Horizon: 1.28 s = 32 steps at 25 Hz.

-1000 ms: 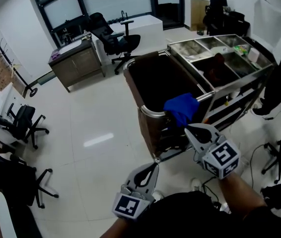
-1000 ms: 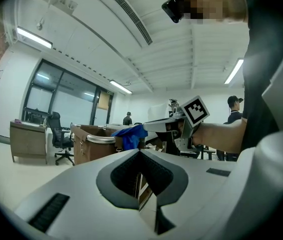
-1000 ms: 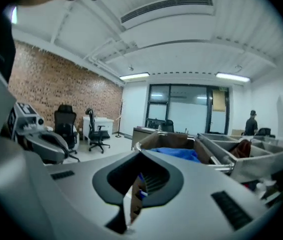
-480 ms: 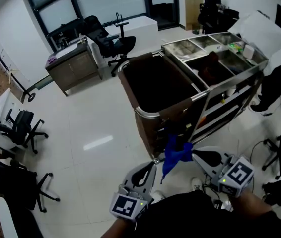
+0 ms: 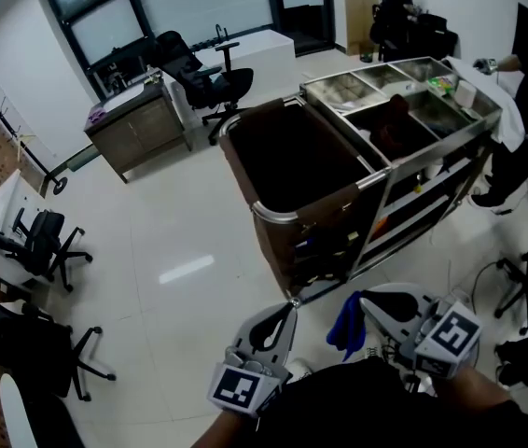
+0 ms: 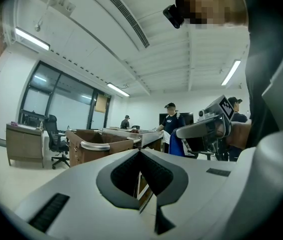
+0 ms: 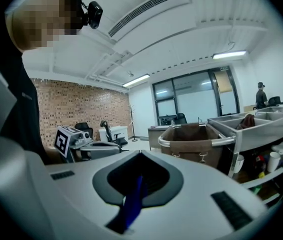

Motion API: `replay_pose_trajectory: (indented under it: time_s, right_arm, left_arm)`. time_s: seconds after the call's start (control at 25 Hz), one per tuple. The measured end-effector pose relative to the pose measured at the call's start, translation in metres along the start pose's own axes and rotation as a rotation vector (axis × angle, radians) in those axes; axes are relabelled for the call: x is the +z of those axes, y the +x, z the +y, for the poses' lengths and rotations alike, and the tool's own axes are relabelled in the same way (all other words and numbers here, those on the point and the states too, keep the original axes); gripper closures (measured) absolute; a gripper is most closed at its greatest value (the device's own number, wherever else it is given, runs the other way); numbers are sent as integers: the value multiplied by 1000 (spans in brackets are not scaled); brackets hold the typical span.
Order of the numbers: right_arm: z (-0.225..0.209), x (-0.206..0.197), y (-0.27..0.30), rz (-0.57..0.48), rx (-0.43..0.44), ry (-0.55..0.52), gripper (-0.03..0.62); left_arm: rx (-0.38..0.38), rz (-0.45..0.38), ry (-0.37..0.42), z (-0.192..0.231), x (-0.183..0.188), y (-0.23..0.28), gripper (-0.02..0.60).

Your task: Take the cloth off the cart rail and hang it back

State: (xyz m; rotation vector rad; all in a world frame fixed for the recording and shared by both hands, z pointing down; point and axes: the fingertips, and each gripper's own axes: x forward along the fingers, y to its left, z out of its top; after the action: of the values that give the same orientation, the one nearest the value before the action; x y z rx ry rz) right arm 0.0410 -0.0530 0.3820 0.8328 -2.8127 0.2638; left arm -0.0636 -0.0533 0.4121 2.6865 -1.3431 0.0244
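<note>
Holding the blue cloth nipped in the right gripper, I had the jaws drawn narrow on a thin fold of it, so that most of the fabric hung loose under the tips. In the right gripper view only a slim blue strip showed between the pads, which I took for a grip on an edge or corner, not on a bunch. That suited the job: a cloth held by its edge drapes open and can be laid over a bar.

The cloth hung low and close to me, above the floor and well apart from the cart rail. The rail was bare, curving round the near end of the brown bag, so I judged the taking-off half done and the hanging-back half not yet begun.

The left gripper sat beside the right one with its jaws together on nothing. I kept it closed and idle, as one gripper was enough for so light a thing.

For the return I reckoned the cloth had to go up over the rail and come down with fabric on both sides. Too little on one side and it could slip into the bag or onto the floor, the rail being smooth metal.
</note>
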Motion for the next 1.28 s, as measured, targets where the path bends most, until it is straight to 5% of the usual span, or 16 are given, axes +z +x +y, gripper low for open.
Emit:
replay_pose_trajectory:
  time_s: [0.52,1.28]
  right_arm:
    - [0,-4,2,1,-6,2,568]
    - [-8,5,-5,-34,18,0,568]
  left_arm:
    - [32,-33,55,3,12,-2,581]
    - [40,-33,8,-2,12,3,581]
